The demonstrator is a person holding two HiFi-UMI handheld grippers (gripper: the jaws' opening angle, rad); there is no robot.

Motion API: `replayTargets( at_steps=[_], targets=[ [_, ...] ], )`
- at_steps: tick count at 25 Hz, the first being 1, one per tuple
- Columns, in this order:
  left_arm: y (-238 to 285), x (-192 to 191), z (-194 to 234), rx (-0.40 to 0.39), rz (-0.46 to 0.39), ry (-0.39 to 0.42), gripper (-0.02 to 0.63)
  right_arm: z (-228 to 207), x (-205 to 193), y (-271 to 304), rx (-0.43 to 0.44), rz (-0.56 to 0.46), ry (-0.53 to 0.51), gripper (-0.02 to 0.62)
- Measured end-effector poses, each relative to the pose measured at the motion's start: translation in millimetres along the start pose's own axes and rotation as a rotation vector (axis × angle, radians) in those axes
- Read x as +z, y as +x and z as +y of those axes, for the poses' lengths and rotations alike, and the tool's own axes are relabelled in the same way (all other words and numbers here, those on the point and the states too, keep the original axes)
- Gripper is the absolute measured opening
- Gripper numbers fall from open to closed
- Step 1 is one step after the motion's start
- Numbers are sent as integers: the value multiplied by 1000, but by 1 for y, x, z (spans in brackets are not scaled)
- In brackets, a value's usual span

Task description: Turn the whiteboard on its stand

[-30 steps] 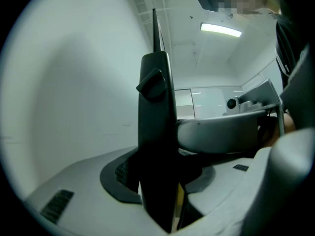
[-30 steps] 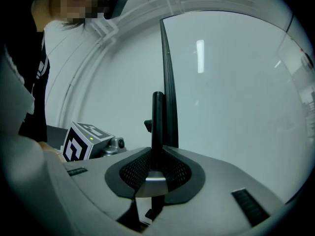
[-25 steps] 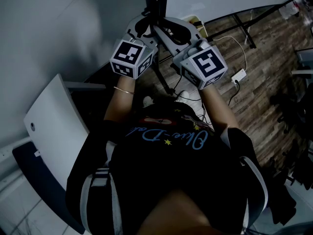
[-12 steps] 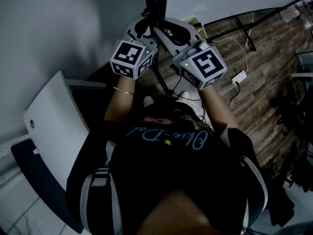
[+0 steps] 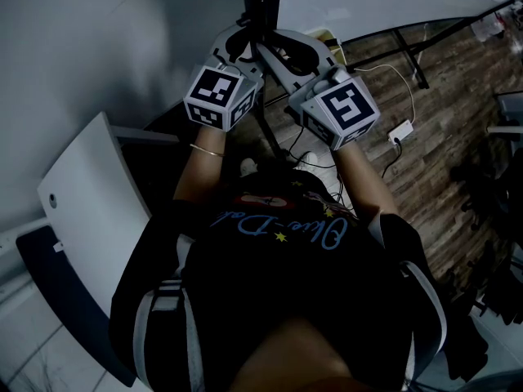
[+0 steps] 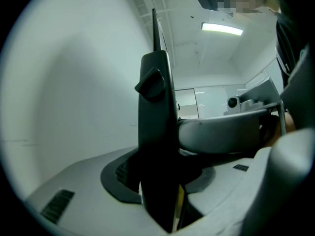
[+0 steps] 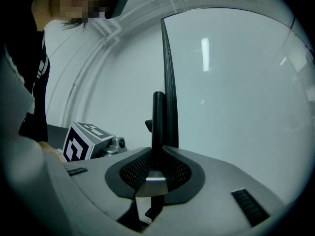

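Left gripper [image 6: 165, 177]: held level, jaws set wide and clamped on the thick black post [image 6: 157, 112] of the stand.
Right gripper [image 7: 156, 175]: level, coming in from the other side, jaws narrow, pads pressed on the post.
Whiteboard [image 7: 236, 92]: upright, just behind the post and seen almost edge-on; its frame edge rises above both grips.
Stand feet [image 5: 409, 49]: on the wood floor [image 5: 433, 170] beyond, with a white adapter [image 5: 400, 128] and its cable near them.
Step in hand: judged to be swinging the board about the post.
Technique: hold both grips firm and level, move the hands together, turn slowly, and watch that the feet clear the cable.
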State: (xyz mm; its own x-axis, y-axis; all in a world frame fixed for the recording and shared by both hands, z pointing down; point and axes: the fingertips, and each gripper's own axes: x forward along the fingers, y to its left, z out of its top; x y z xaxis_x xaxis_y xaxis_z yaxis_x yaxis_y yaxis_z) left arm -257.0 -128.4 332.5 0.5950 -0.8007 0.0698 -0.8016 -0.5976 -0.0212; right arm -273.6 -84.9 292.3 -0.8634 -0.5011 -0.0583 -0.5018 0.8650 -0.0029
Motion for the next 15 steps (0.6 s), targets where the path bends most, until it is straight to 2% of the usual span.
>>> replayTargets(
  at_steps=[15],
  targets=[
    [-6,1,2,11,8,5,189,8,1,3,21,3,-2,65]
  ],
)
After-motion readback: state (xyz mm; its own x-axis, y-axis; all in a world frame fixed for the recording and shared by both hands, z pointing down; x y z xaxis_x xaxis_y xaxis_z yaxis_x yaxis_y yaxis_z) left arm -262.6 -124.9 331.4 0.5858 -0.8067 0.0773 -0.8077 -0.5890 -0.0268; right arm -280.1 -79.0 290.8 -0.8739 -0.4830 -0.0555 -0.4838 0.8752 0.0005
